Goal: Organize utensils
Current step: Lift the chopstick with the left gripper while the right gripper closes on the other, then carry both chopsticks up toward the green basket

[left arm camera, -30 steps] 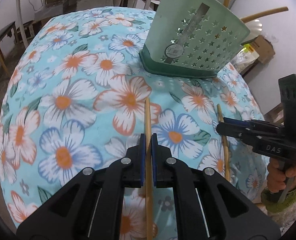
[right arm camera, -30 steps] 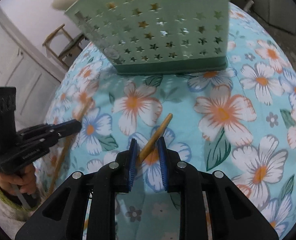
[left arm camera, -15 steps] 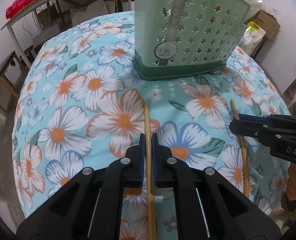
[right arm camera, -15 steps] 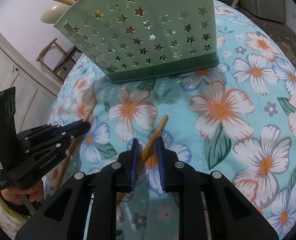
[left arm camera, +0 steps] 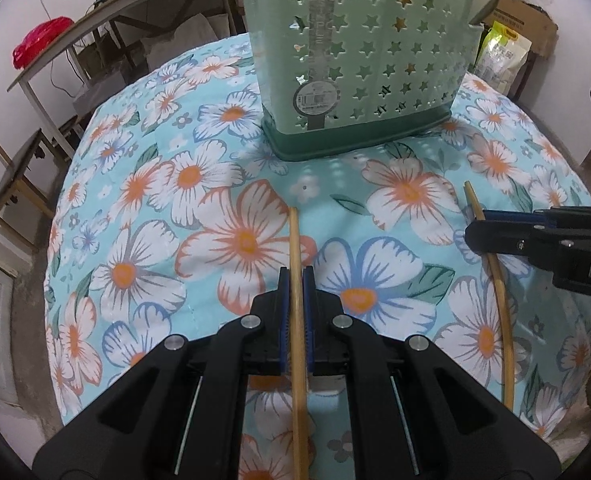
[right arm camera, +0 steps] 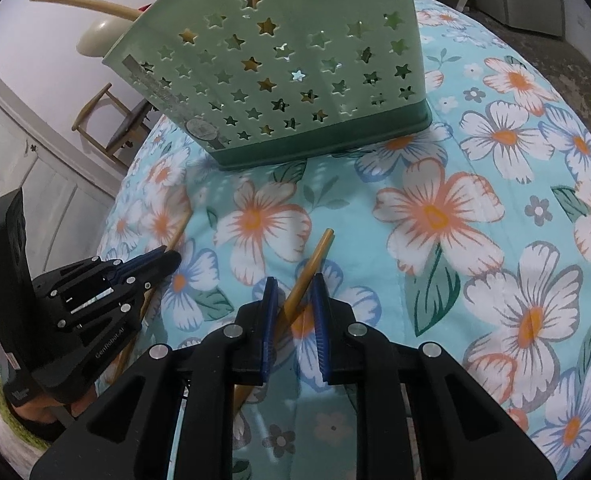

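While the left tool [left arm camera: 295, 284] clamps one thin bamboo chopstick [left arm camera: 295, 248], the right tool [right arm camera: 293, 292] narrowly straddles another bamboo chopstick [right arm camera: 309, 266], lower centre.

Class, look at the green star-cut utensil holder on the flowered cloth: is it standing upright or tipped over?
Upright. The utensil holder rests flat on its darker green base on the flowered cloth, with its open top facing up in both views.

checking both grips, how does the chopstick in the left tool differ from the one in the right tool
The left chopstick runs straight along the shut left tool. The right chopstick lies slantwise across the right tool, whose pads stand wider apart. Both are bamboo-coloured and point toward the green basket.
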Demonstrator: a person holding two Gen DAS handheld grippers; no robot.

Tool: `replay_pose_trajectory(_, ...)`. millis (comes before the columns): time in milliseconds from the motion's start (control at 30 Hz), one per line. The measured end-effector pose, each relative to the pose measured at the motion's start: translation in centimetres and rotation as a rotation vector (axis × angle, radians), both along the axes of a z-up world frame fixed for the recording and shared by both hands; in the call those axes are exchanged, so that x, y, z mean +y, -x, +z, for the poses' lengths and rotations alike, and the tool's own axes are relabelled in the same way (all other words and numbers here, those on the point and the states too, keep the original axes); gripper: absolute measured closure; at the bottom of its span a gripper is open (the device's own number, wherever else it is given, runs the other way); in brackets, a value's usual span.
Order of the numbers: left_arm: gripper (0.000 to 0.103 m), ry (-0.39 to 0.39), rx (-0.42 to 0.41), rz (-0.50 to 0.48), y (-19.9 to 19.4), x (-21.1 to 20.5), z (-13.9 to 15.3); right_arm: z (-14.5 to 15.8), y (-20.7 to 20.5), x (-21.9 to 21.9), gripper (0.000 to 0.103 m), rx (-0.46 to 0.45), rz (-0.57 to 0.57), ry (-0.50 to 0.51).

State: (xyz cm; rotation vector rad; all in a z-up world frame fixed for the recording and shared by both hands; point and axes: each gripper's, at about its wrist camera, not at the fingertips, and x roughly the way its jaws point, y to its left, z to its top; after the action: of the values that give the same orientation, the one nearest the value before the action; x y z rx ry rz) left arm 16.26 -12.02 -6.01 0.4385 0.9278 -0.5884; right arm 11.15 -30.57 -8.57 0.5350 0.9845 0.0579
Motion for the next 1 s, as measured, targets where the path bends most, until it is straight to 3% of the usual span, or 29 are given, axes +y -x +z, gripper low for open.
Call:
replay_pose_trajectory(633, 0.098, -0.06, -0.051, -0.014, 0.8, -0.7, -0.2, -0.2, 1.0, -2.2, 0.085, 0.003, -0.052, -0.152)
replay_pose_trajectory(1000, 0.098, -0.071, -0.06, -0.019, 1.0, -0.8, -0.3, 0.2, 1.5, -2.3, 0.089, -0.009, -0.063, -0.15)
